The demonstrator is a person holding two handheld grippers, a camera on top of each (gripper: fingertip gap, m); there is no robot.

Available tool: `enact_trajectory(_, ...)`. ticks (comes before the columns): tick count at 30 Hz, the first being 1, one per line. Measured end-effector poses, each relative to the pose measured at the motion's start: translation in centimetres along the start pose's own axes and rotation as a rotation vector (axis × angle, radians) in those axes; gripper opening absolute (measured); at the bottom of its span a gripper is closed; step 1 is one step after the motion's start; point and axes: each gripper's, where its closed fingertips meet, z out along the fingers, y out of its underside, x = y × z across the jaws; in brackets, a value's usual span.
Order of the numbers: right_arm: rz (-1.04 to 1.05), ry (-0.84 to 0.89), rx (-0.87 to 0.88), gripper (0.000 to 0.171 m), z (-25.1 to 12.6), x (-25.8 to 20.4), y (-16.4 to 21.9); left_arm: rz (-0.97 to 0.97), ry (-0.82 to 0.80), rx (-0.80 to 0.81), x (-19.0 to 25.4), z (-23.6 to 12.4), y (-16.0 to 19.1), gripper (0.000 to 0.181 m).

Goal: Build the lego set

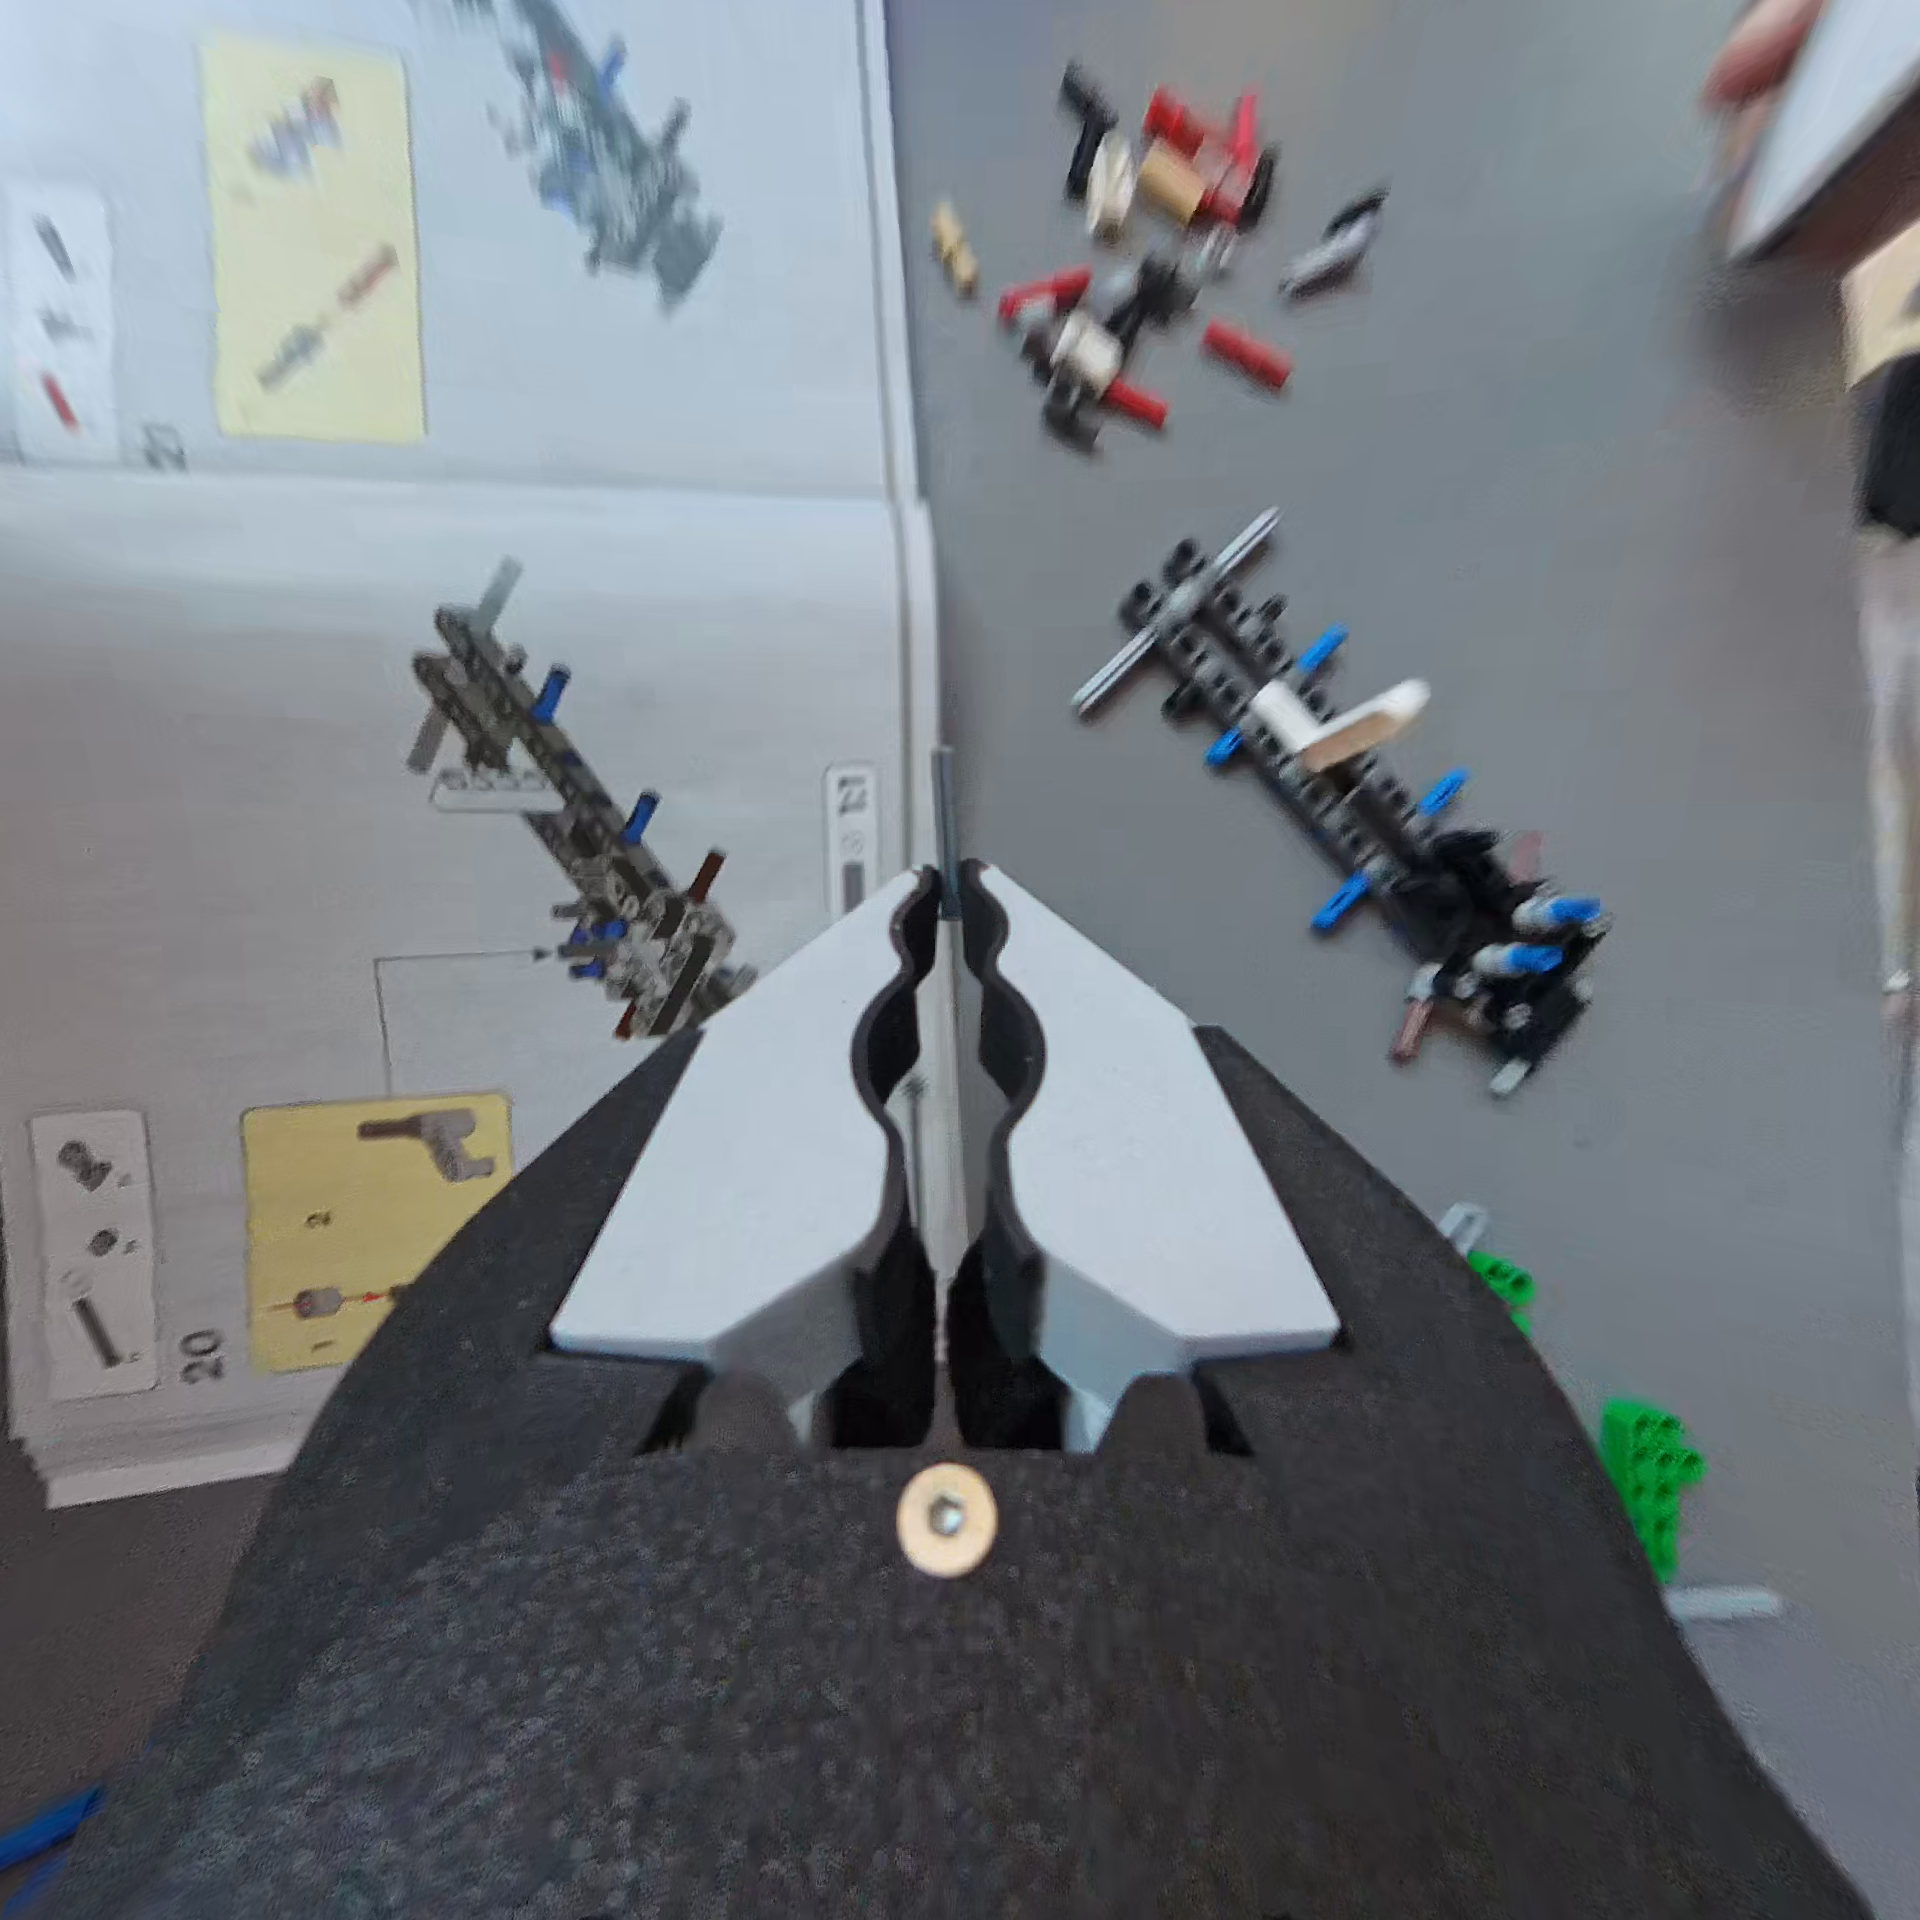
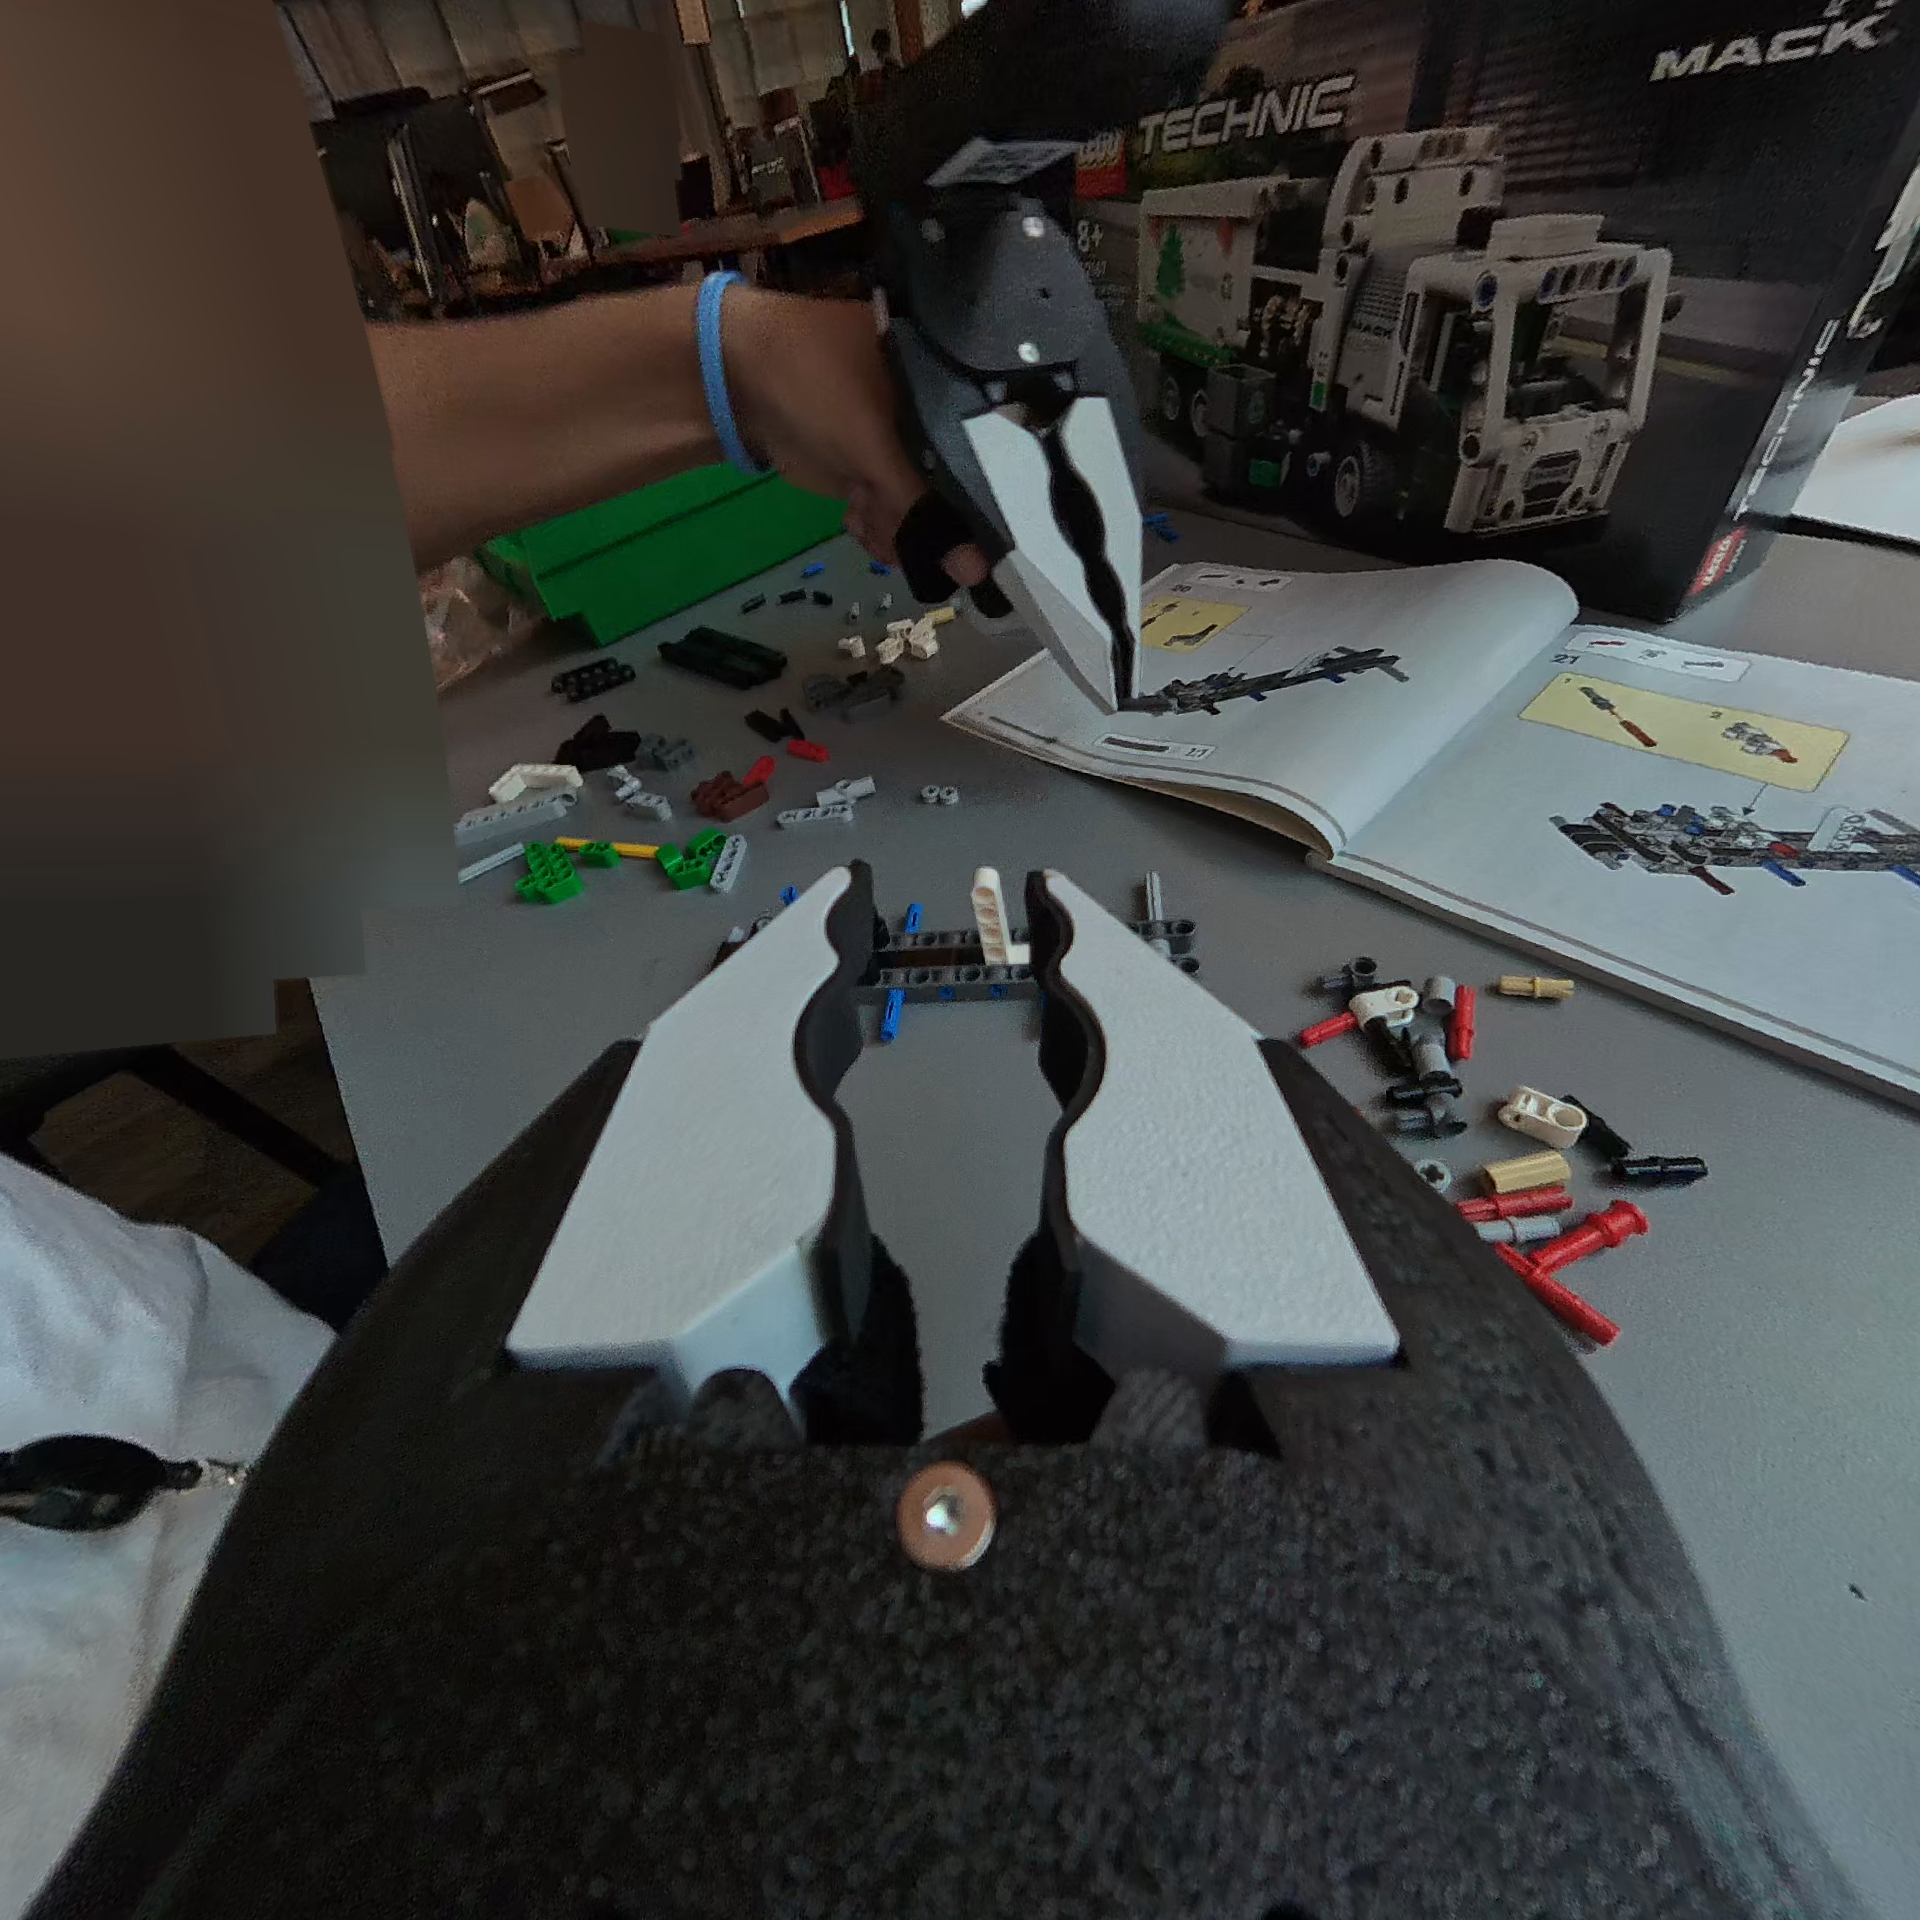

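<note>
Our left claw (image 1: 948, 883) pinches thin dark axle (image 1: 943, 805) over manual (image 1: 623, 644), probably matching length. Right claw (image 2: 945, 904) gapes wide, empty, lined up on chassis (image 2: 956, 961) beside manual.

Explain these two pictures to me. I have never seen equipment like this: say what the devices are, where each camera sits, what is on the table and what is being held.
There is no robot here. A person holds a hand-operated claw in each hand, and each claw carries a camera looking forward along its two fingers.

The left wrist view looks down from the left claw. Its fingers are nearly closed on a thin dark rod, over the edge of an open instruction booklet.

The right wrist view comes from the right claw, which is open and empty, pointing at the half-built black frame with blue pins. That same frame shows in the left view too.

On the grey table lie a pile of red, tan and black small parts, green pieces, and the set's box behind the booklet.
</note>
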Motion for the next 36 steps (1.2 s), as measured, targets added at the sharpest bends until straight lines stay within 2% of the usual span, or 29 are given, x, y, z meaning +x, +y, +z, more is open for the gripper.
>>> enact_trajectory(1, 0.033, 0.003, 0.021, 0.026, 0.2, 0.2, -0.5, -0.003, 0.006, 0.131, 1.4, -0.7, -1.7, 0.002)
enact_trajectory(4, 0.152, -0.024, 0.107, 0.026, 1.3, 0.4, -2.4, 0.022, 0.025, 0.454, 6.7, -2.5, -5.1, 0.002)
enact_trajectory(7, 0.274, -0.112, 0.209, 0.024, 2.5, -0.3, -4.3, 0.038, 0.015, 0.642, 10.3, -3.3, -6.2, 0.002)
enact_trajectory(10, 0.336, -0.251, 0.233, 0.018, 3.4, -2.3, -4.7, 0.019, 0.051, 0.757, 12.6, -3.9, -6.8, 0.002)
enact_trajectory(15, 0.267, -0.266, 0.271, 0.01, 3.2, -4.0, -5.0, 0.026, 0.073, 0.79, 14.1, -3.9, -6.6, 0.002)
enact_trajectory(18, 0.234, -0.238, 0.26, 0.0, 3.0, -4.1, -4.9, 0.031, 0.075, 0.784, 14.4, -3.9, -6.6, 0.002)
enact_trajectory(21, 0.226, -0.232, 0.284, 0.0, 2.4, -4.2, -5.2, 0.045, 0.068, 0.766, 14.9, -3.5, -6.5, 0.002)
enact_trajectory(24, 0.21, -0.216, 0.245, 0.009, 2.2, -4.2, -4.9, 0.06, 0.051, 0.764, 15.4, -3.5, -6.7, 0.002)
enact_trajectory(32, 0.114, -0.198, 0.23, 0.0, 2.0, -5.2, -4.8, 0.06, 0.054, 0.74, 16.2, -3.4, -6.5, 0.002)
enact_trajectory(36, 0.084, -0.197, 0.202, 0.007, 1.7, -5.7, -4.3, 0.062, 0.046, 0.725, 16.6, -3.2, -6.5, 0.002)
